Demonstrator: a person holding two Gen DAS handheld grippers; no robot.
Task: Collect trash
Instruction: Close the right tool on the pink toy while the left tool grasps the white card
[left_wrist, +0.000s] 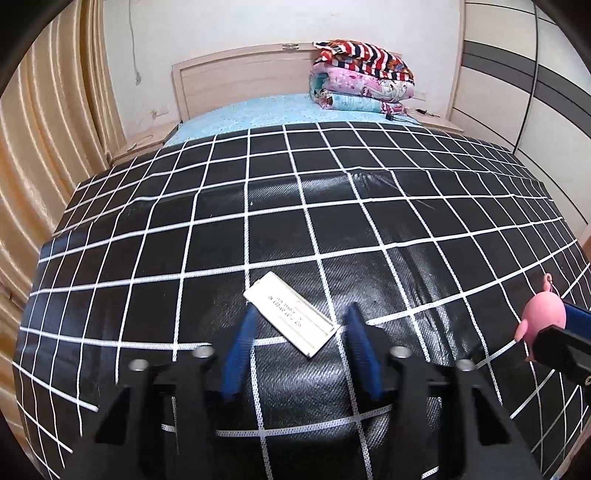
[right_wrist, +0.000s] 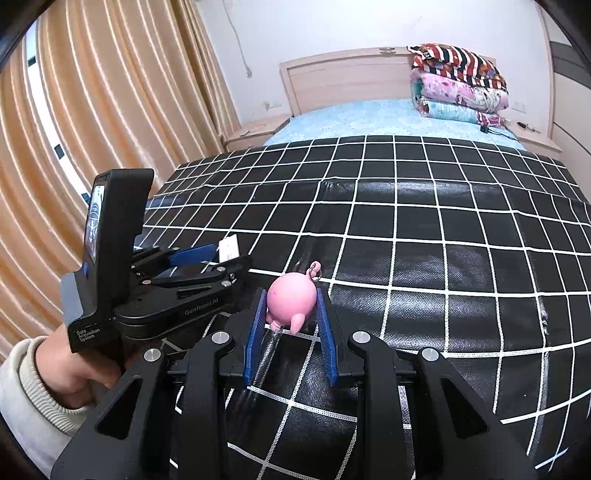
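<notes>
We are partway through the collecting: one piece is in hand and a second is being approached. Our right tongs (right_wrist: 291, 310) are closed on a pink round toy figure (right_wrist: 291, 300) with a small ring at its top, both blue pads pressed against its sides, holding it just above the black grid-patterned mat (left_wrist: 332, 221) that covers the bed.

Our left tongs (left_wrist: 301, 325) stand partly open, straddling a flat white plastic strip (left_wrist: 291, 314) that lies on the mat. In the left wrist view the strip lies slantwise across the gap, one end close to the right-hand finger (left_wrist: 364, 354); we cannot tell whether either pad touches it. Nothing is gripped yet.

We judge the next move is to settle the left tongs lower, align them across the narrow width of the strip, and close. Being thin and flat, it may slide away rather than lift. No bin shows in either view.
</notes>
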